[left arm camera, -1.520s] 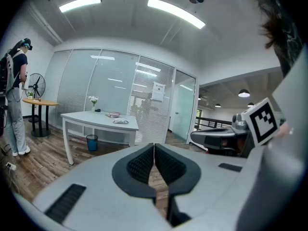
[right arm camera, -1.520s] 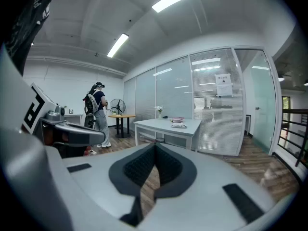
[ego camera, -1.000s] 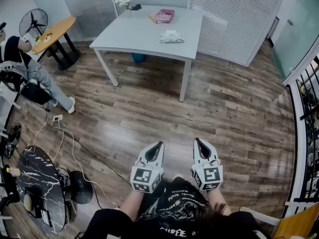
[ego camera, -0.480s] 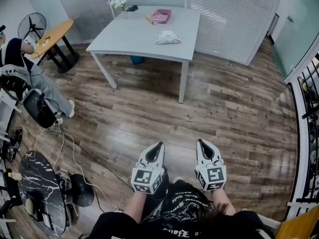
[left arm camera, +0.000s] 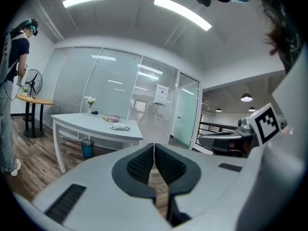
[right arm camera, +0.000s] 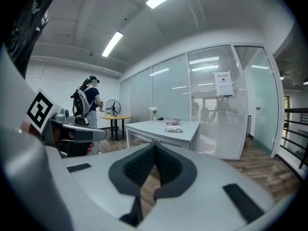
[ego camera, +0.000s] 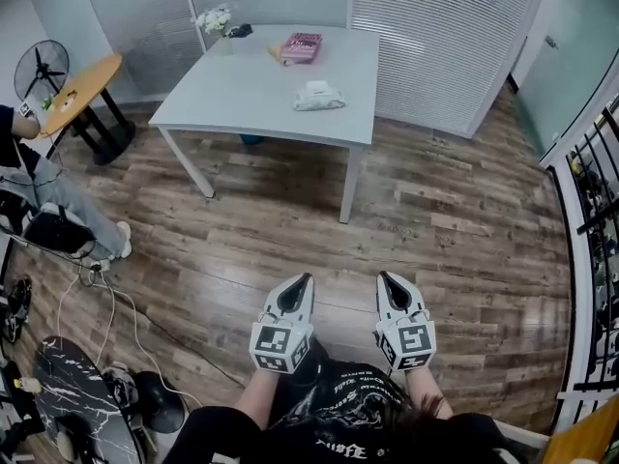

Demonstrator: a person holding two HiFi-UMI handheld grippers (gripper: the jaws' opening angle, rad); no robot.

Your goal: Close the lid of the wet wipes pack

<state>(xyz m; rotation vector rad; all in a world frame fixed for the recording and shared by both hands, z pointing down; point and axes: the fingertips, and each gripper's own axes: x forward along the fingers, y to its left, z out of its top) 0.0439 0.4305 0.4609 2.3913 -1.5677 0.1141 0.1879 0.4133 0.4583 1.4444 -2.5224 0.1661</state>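
My left hand-held gripper and right hand-held gripper have jaws pressed together, both empty, above the floor. The wet wipes pack lies near the right edge of the counter.

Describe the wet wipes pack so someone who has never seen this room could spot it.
Look at the big white table standing on the wood floor before the blinds. The wet wipes pack lies alone right of its middle: a soft whitish pouch, unlike the flat pink book and the flowers at the far edge.
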